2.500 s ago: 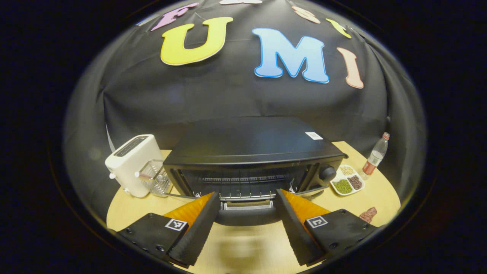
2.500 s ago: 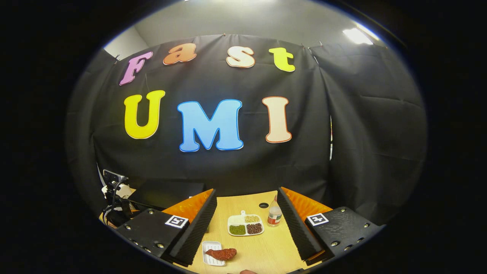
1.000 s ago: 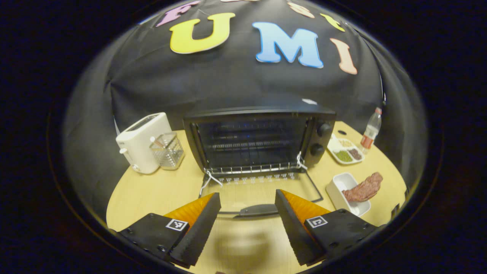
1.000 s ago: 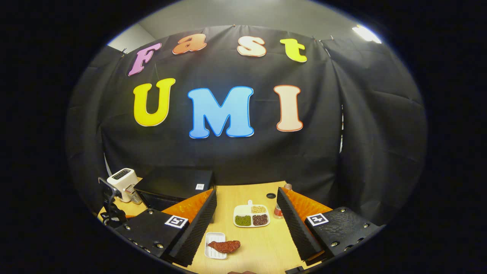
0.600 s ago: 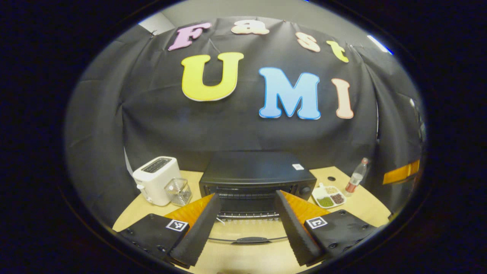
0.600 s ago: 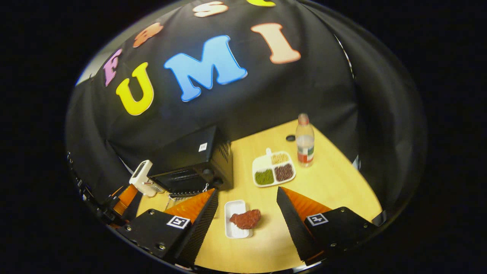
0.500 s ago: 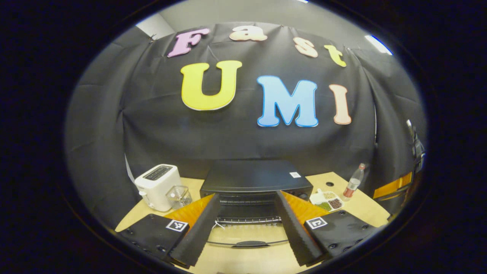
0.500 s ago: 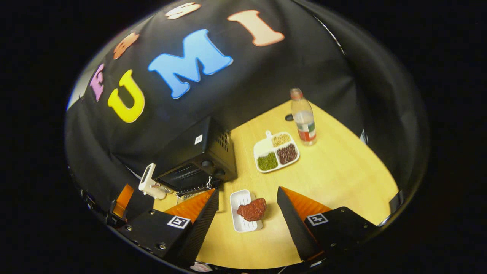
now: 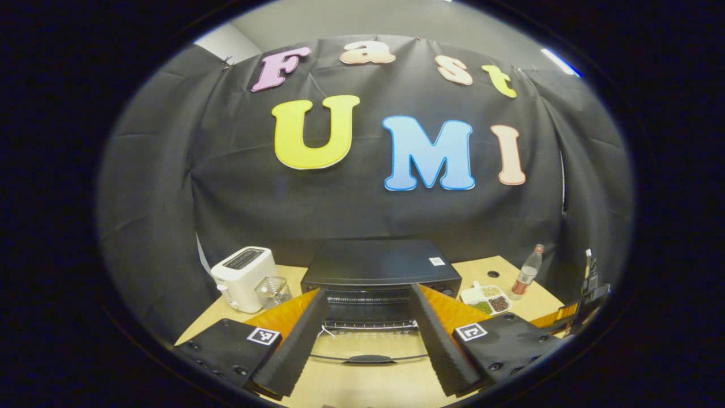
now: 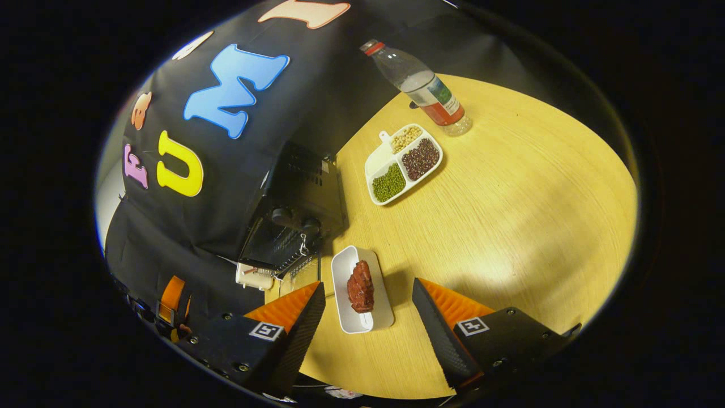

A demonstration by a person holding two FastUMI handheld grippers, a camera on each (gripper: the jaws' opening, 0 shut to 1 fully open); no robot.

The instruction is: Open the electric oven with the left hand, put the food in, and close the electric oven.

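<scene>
Black electric oven (image 9: 380, 266) door (image 9: 368, 347) down, opening done | my left hand-held gripper (image 9: 367, 340) spread, empty, before it | red-brown meat (image 10: 360, 286) in white oblong tray (image 10: 346, 317) on wooden desk (image 10: 510, 215) | my right hand-held gripper (image 10: 367, 323) spread above it, ungrasped | loading, closing remain

In the left gripper view, the left tool's fingers (image 9: 294, 343) cover both ends of the oven door (image 9: 368, 345); tray (image 9: 486, 299) contents are too small to identify.

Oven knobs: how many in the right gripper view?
2, both on the oven's front panel, side by side: one farther from the white dish, one nearer it.
</scene>
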